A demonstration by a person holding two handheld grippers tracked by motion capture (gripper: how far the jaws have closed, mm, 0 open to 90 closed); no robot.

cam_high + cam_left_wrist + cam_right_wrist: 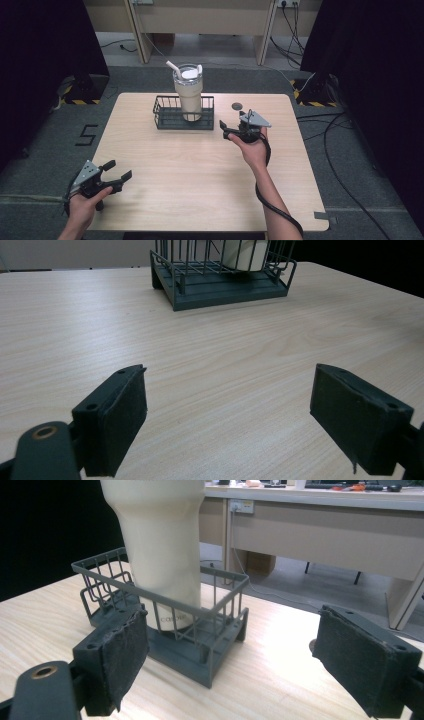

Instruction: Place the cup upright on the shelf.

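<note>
A cream tumbler (189, 95) with a clear lid and a white straw stands upright inside a dark wire basket (170, 122) at the table's far middle. My right gripper (224, 129) is just to the right of the basket, jaws pointing at it. They stand open with nothing between them. In the right gripper view the basket (220, 602) and tumbler (165, 540) sit close ahead, left of centre of the right gripper (232, 630). My left gripper (120, 169) rests open over the near left of the table. The left gripper (230, 390) looks across bare wood toward the far basket (225, 287).
A small dark round disc (237, 105) lies on the light wooden table (200, 180) behind the right gripper. Desks stand beyond the table's far edge, and cables run over the floor to the right. Black curtains hang on both sides.
</note>
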